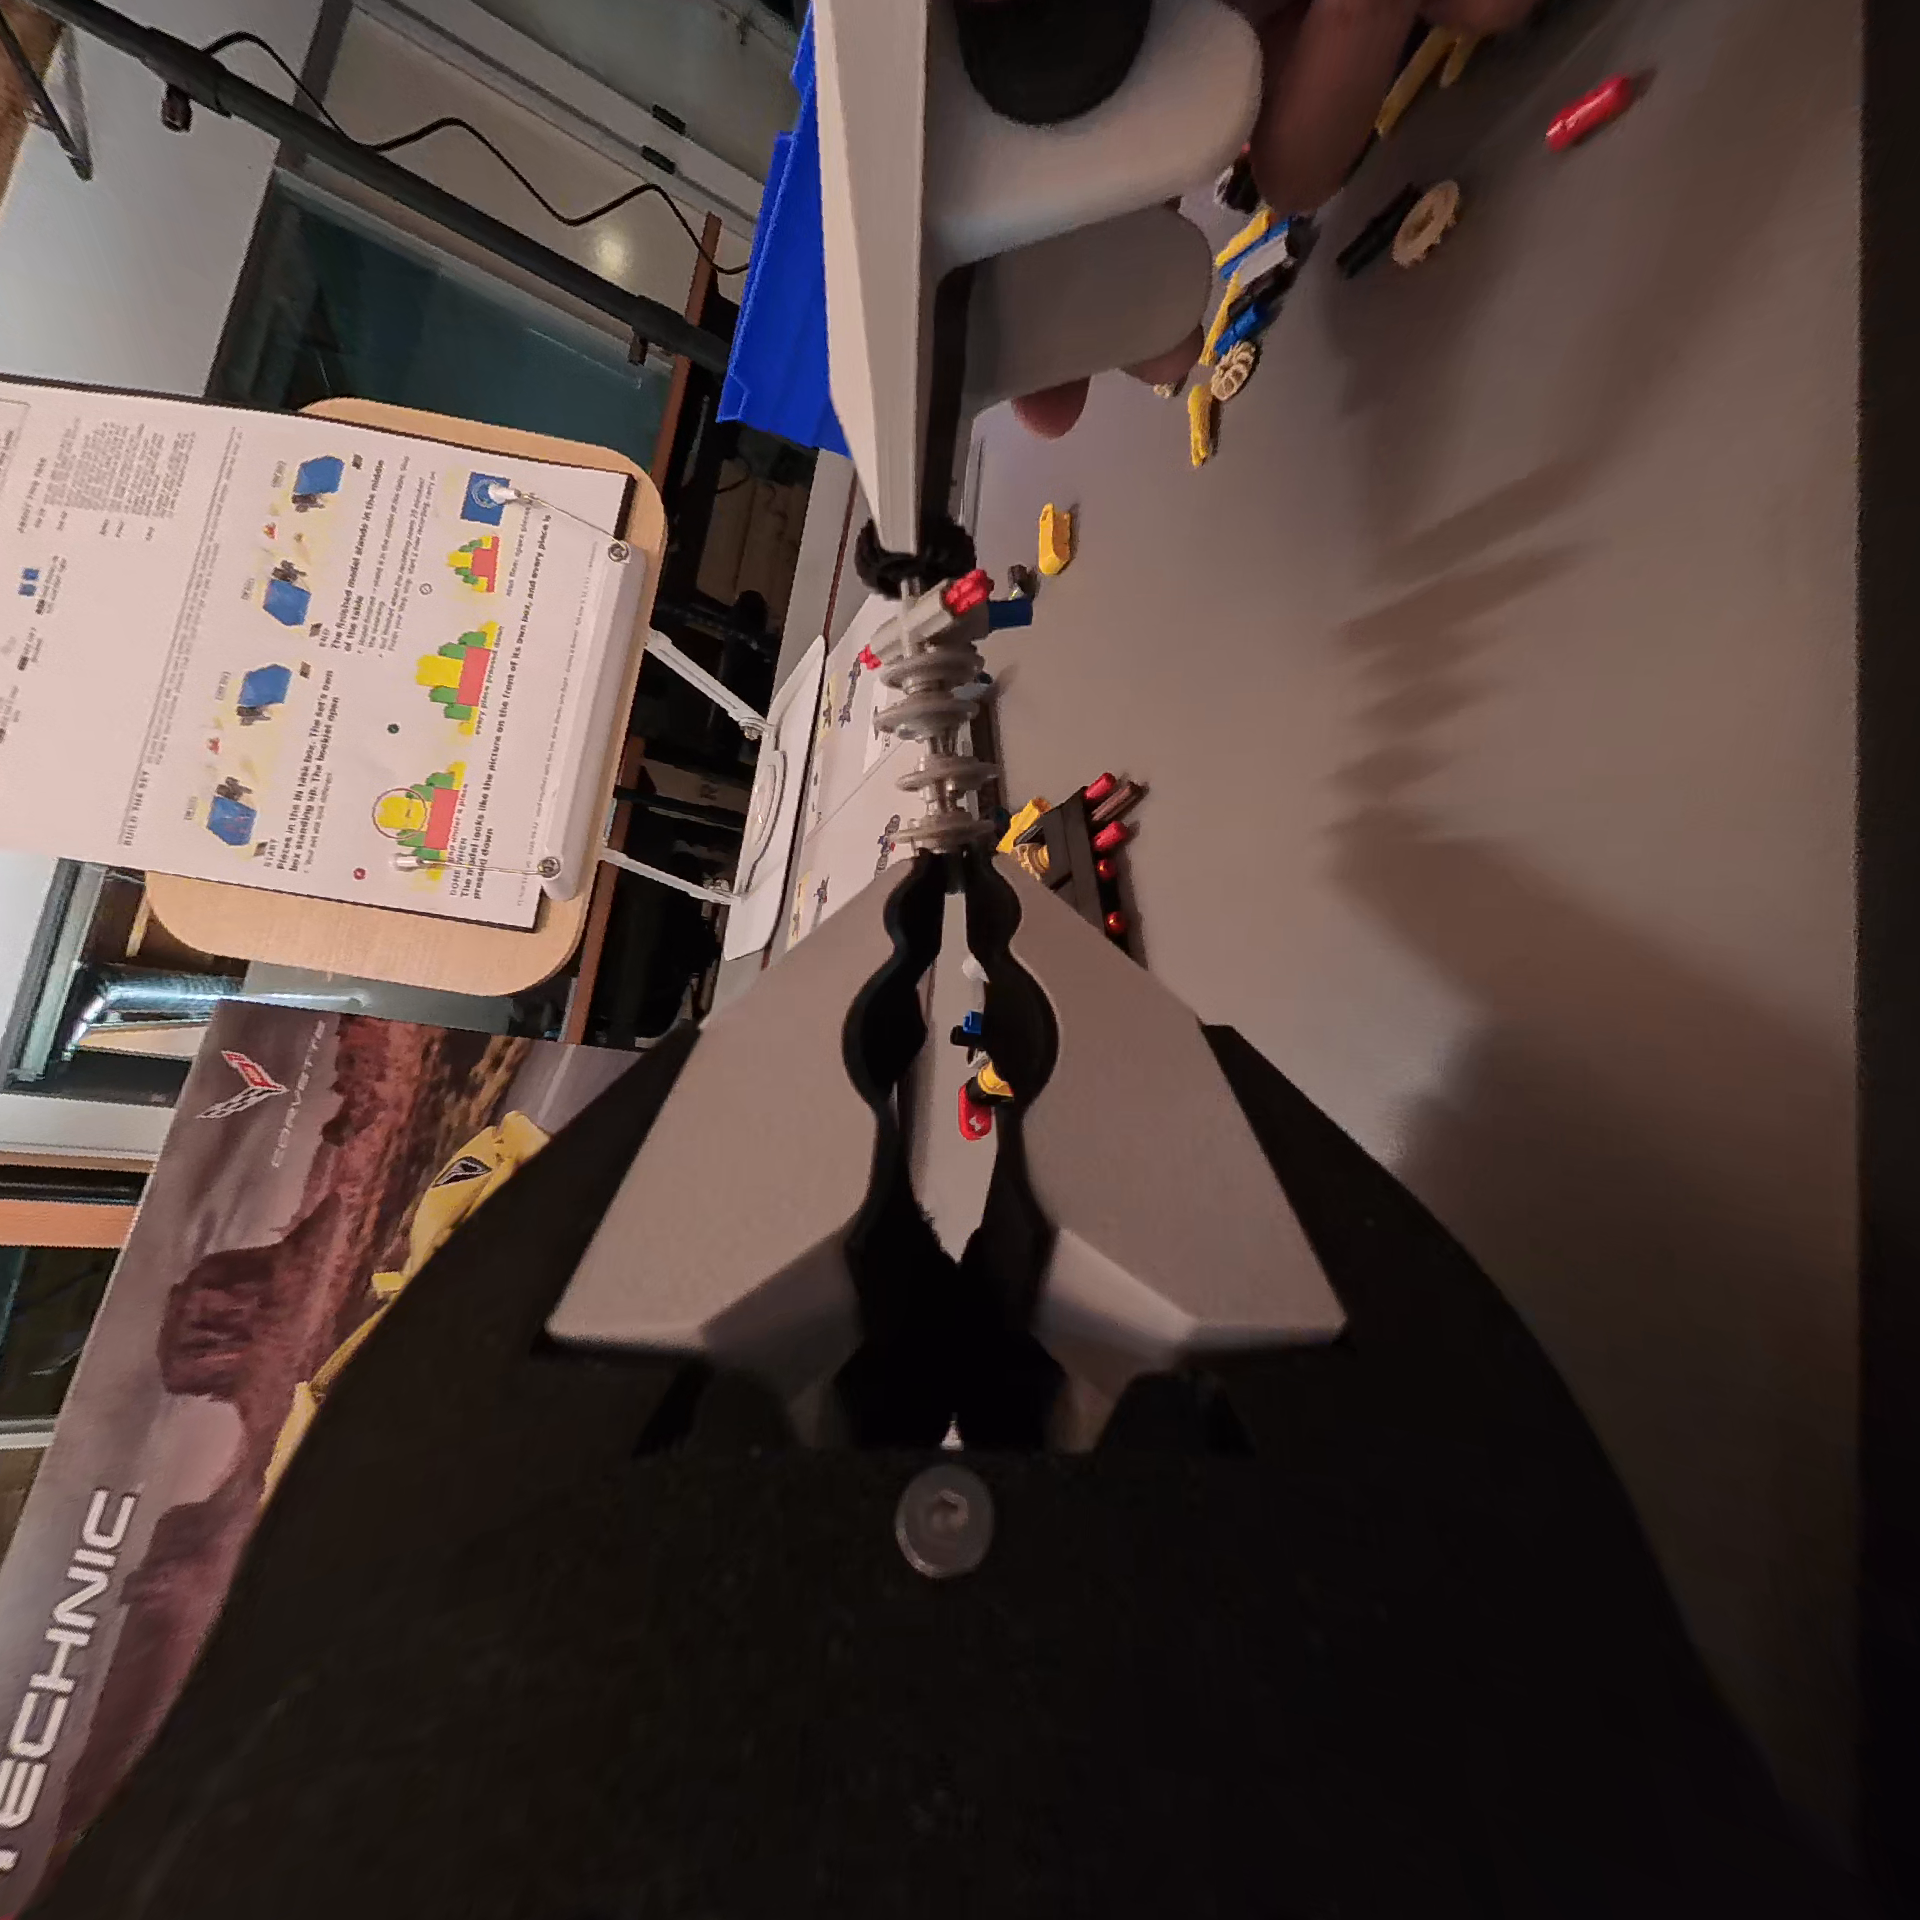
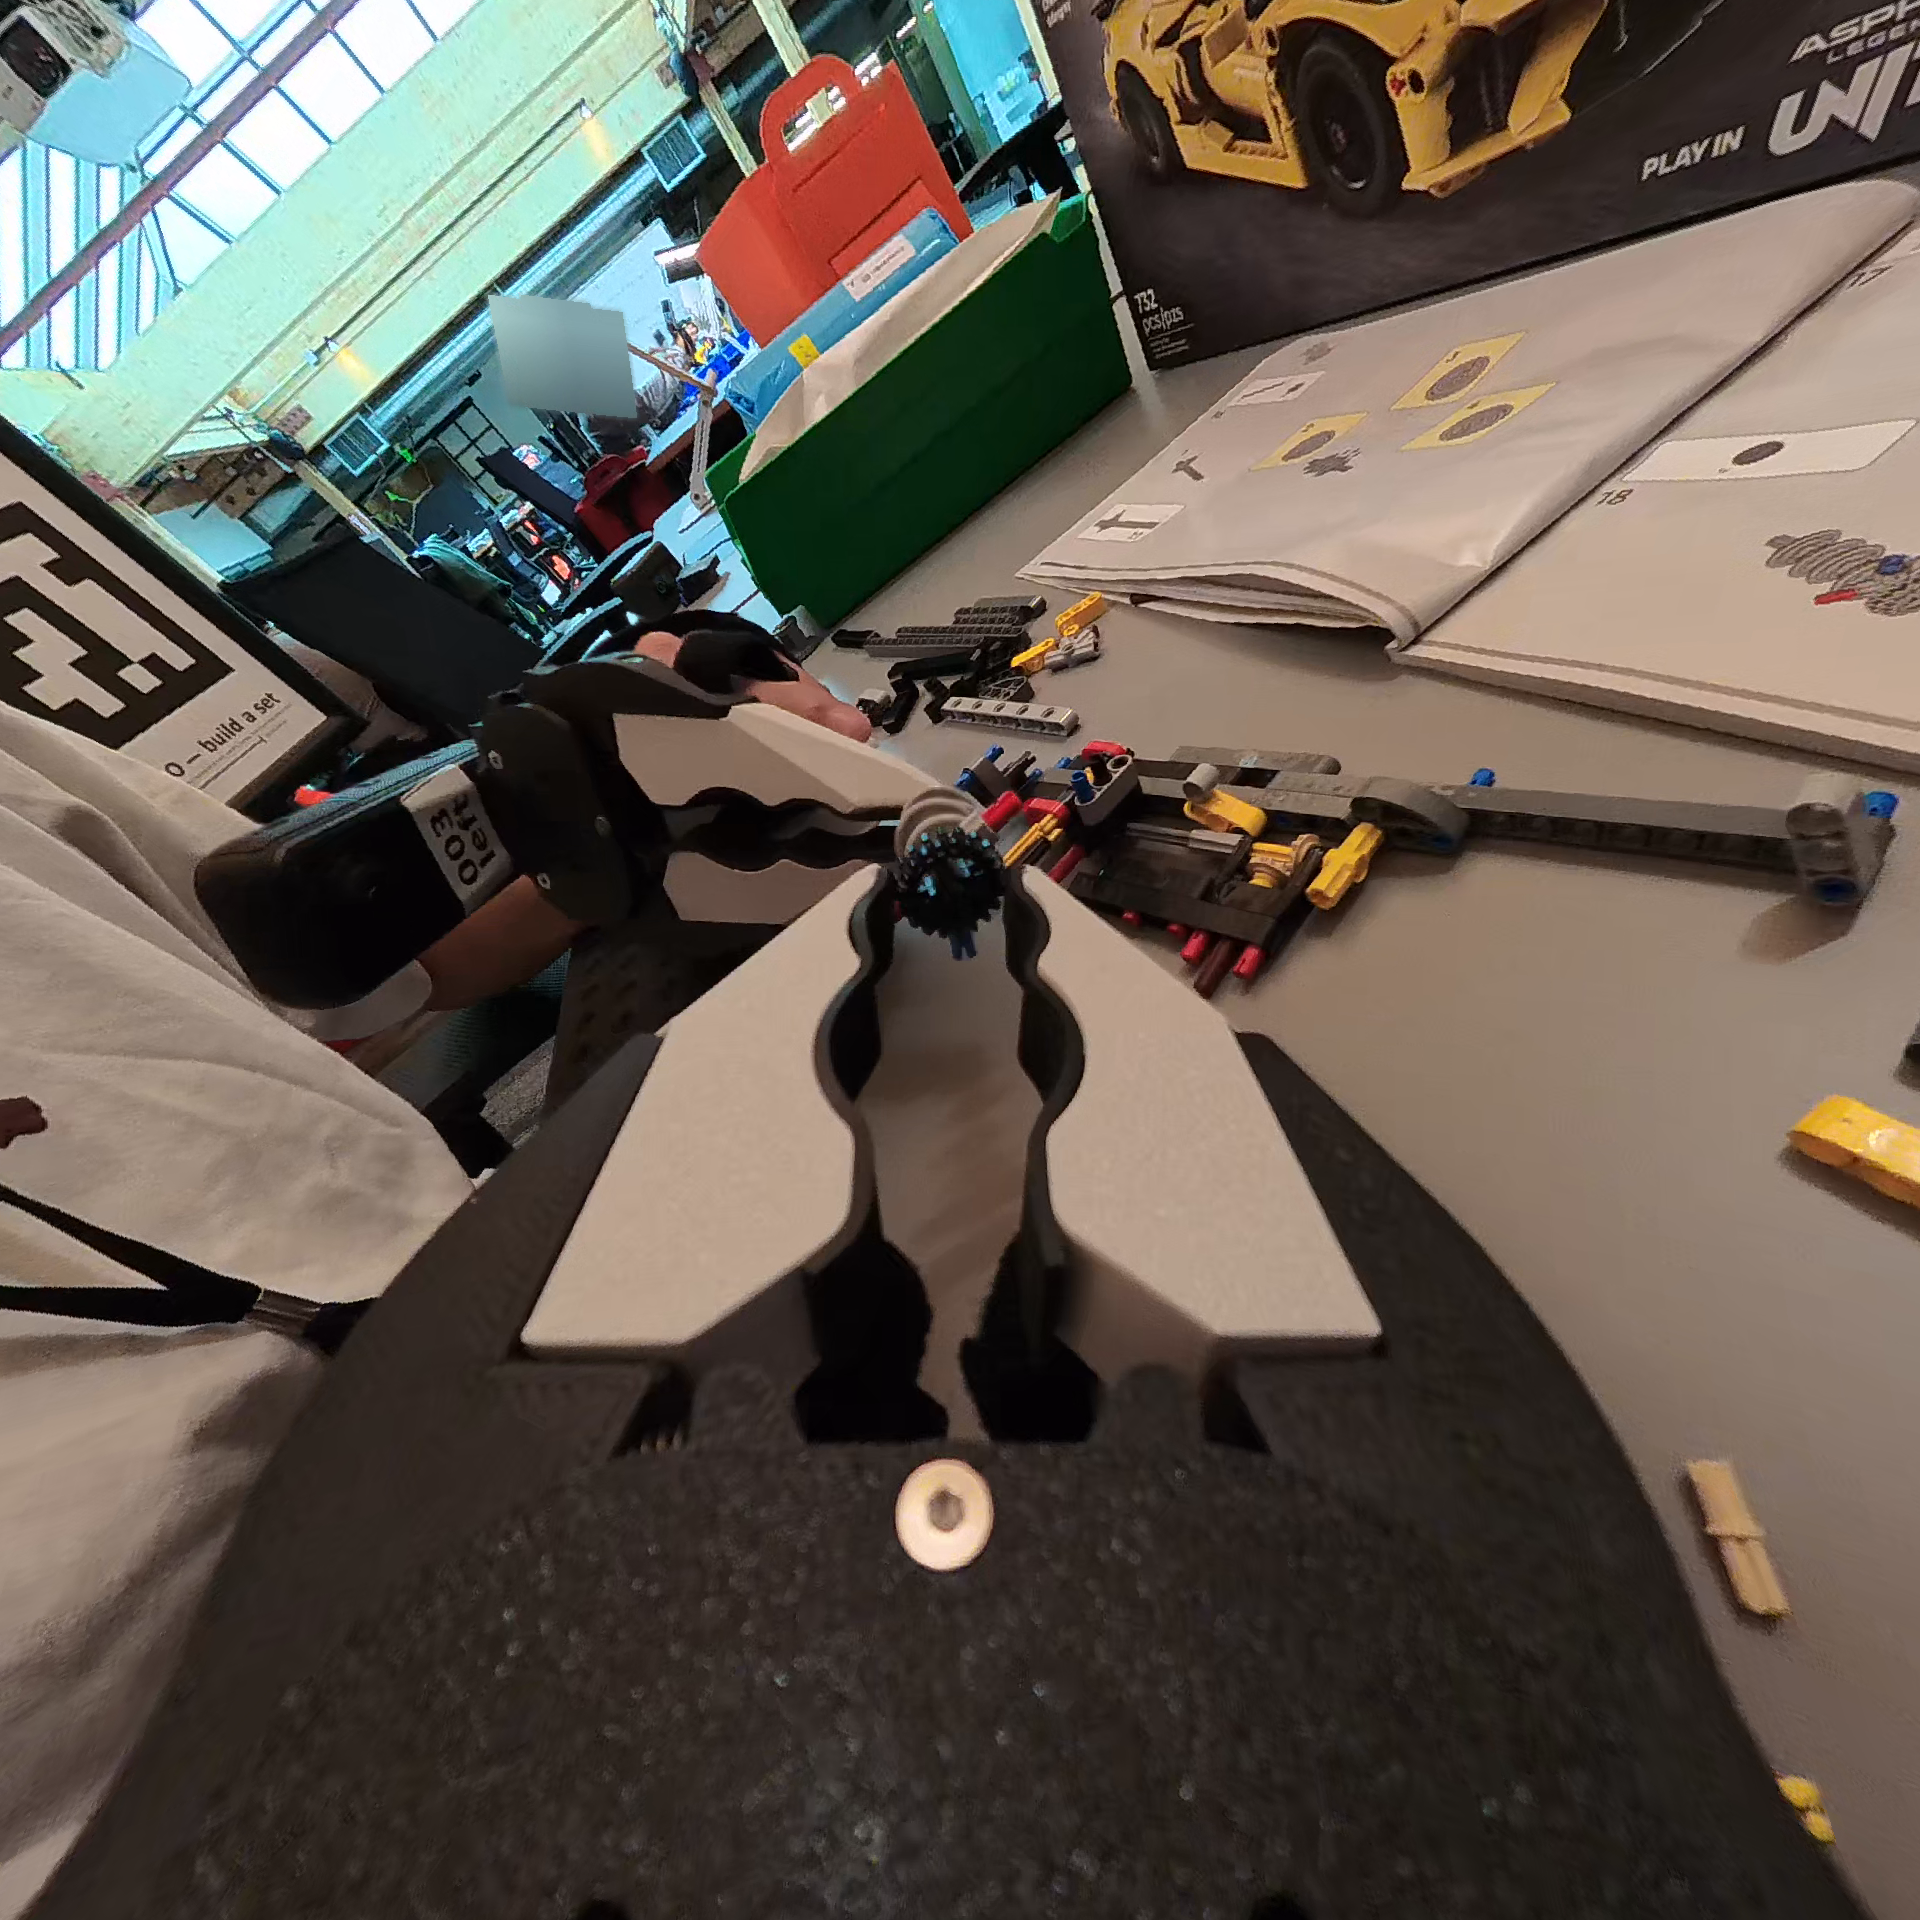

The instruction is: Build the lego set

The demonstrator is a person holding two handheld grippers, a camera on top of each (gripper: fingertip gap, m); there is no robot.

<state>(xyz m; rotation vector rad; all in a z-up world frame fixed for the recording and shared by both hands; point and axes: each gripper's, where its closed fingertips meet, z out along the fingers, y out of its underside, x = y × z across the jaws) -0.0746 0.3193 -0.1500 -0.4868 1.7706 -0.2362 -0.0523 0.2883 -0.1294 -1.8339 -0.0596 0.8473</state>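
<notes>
Grey axle stack of ribbed discs (image 1: 935, 727) held mid-air over grey surface (image 1: 1455, 831), left tongs (image 1: 951, 868) clenched on near end. Right tongs (image 2: 948, 894) clamp small black gear (image 2: 948, 883) at far end; axle itself mostly hidden. Half-built dark chassis (image 2: 1226, 852) beyond.

Printed lettering marks the dark set box (image 2: 1455, 208), a white sticker (image 2: 462, 831) on the left gripper (image 2: 888, 821), the propped instruction sheet (image 1: 312, 644), the open booklet (image 2: 1455, 499) and a black-and-white marker sign (image 2: 104, 644); wording withheld.
</notes>
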